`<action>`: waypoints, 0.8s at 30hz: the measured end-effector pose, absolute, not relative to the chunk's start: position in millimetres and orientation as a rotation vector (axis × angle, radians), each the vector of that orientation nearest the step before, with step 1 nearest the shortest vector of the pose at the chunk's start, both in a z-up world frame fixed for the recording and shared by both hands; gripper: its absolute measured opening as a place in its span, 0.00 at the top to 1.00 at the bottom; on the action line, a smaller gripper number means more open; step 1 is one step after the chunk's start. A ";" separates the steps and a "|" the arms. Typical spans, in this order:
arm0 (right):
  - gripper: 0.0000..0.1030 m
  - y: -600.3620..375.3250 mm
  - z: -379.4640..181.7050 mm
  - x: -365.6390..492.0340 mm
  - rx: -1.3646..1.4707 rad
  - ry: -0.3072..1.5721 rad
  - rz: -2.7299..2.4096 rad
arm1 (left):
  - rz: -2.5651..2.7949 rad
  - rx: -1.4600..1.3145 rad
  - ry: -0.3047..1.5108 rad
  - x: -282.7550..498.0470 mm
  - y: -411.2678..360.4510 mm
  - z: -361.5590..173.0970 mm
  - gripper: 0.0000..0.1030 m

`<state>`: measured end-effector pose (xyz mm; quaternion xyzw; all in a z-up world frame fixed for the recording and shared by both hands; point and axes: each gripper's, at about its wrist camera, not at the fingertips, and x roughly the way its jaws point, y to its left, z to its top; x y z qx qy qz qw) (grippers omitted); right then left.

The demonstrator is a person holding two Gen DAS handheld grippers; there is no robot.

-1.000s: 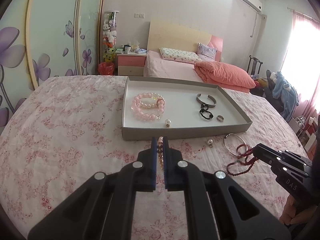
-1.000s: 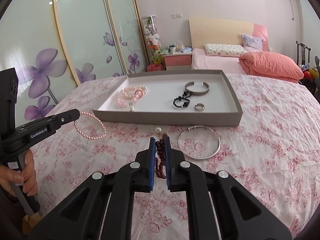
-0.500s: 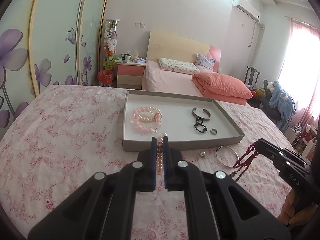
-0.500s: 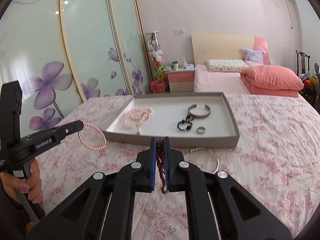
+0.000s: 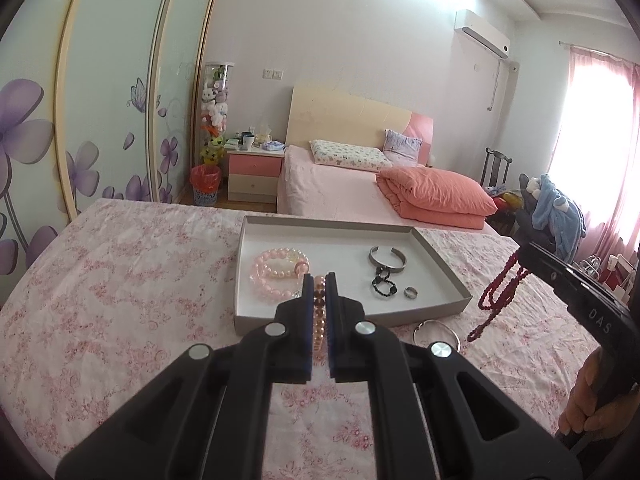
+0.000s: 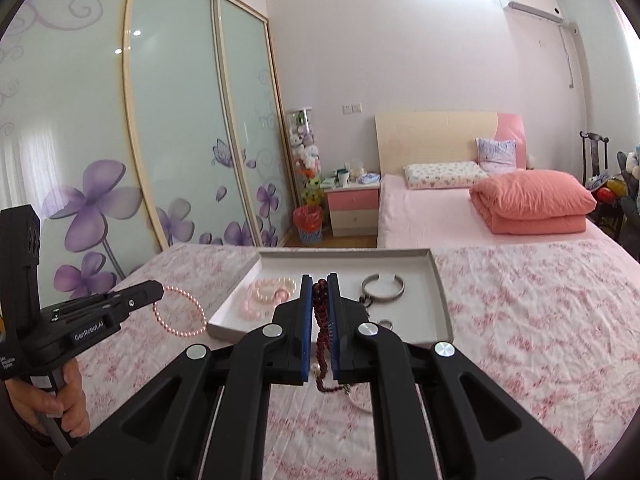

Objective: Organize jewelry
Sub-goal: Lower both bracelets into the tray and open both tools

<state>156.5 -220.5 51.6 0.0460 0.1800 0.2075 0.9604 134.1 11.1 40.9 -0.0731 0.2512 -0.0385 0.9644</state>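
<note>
Left hand-held gripper [image 5: 319, 292], clamped on the pink pearl bracelet [image 6: 180, 312], has lifted it off the bed; right hand-held gripper [image 6: 320, 292] likewise raised the dark red bead strand [image 5: 500, 292], both now level with the tray [image 5: 440, 264], ready for placing

The bedspread [image 5: 120, 300] is white with pink flowers. The tray [image 5: 440, 268] is grey outside, white inside. One bead bracelet [image 6: 180, 316] is pale pink, the bead string [image 5: 500, 296] dark red. The gripper pads [image 6: 306, 320] are blue.
</note>
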 end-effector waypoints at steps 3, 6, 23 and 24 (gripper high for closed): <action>0.92 -222.5 58.2 160.5 0.098 0.341 0.414 | -0.079 -0.141 0.498 139.1 7.9 45.5 0.94; 0.92 -222.7 63.5 166.5 0.103 0.321 0.410 | -0.077 -0.135 0.495 144.3 5.6 48.2 0.94; 0.92 -214.0 58.9 230.7 0.111 0.339 0.394 | -0.046 -0.107 0.540 214.0 1.3 41.5 0.94; 0.92 -212.6 56.2 236.3 0.112 0.347 0.393 | -0.043 -0.105 0.545 218.9 2.1 39.2 0.94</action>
